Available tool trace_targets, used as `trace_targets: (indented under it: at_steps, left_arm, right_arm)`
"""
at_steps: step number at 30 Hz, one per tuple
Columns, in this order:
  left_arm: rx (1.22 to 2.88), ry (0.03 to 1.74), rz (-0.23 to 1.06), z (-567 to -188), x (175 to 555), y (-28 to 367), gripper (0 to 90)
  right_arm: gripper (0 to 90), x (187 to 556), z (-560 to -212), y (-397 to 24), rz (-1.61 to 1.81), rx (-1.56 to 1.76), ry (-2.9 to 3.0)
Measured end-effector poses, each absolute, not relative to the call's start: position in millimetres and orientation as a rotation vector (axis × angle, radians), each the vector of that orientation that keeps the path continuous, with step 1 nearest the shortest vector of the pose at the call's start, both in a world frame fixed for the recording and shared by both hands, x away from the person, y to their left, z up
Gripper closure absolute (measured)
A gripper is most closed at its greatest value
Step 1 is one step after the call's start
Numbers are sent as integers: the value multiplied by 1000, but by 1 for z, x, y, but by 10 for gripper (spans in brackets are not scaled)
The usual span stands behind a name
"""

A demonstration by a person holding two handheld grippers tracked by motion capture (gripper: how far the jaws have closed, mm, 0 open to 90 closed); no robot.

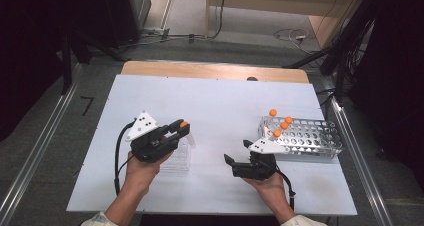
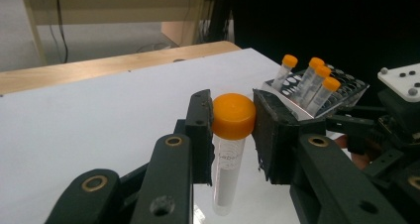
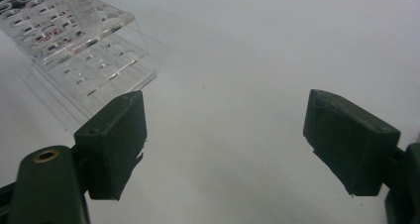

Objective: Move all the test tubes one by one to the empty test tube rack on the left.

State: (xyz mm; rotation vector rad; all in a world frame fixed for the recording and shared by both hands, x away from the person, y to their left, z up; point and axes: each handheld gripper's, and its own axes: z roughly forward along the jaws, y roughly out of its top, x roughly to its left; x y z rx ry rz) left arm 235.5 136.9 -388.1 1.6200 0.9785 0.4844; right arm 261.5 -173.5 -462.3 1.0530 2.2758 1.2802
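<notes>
**Tube mid-transfer, held by the cap only**

White tabletop (image 1: 215,111) with a strip of bare wood along the far edge, dark room all around, cables on the floor behind. Pretty bare setup otherwise.

On the left, the left gripper (image 2: 233,117) is clamped on a tube with an orange cap (image 2: 233,116). It's pinched right at the cap, and the clear body hangs below the jaws, clear of the table. In the high view it sits just above the clear plastic rack (image 1: 179,158) on the near left. Over on the right is a metal rack (image 1: 305,136) with four more orange-capped tubes (image 1: 280,123) standing in its left end. The right gripper (image 3: 223,135) hangs near that rack with its jaws wide apart and nothing between them.

What I'd worry about: the grip is only on the cap, so the tube could swing or twist in the pads, and a tilted tube will catch the rim of whichever hole it's aimed at instead of dropping in. If the cap isn't screwed tight, the body could let go too. The clear rack looks light, so a bump might shove it across the table.

Writing: there's faint print on the tube just under the cap. Looks like "Label" maybe, too soft to be sure. No brands that I can spot.
</notes>
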Motion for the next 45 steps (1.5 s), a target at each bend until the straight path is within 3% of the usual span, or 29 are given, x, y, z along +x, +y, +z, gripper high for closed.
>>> trace_targets:
  at_steps: [24, 45]
  left_arm:
    - [1584, 1166, 601, -392, 234, 208, 709]
    - [1549, 1224, 681, -385, 227, 236, 710]
  right_arm:
    - [155, 254, -460, -172, 1274, 1040, 2268]
    - [155, 257, -459, -177, 1291, 1064, 2258]
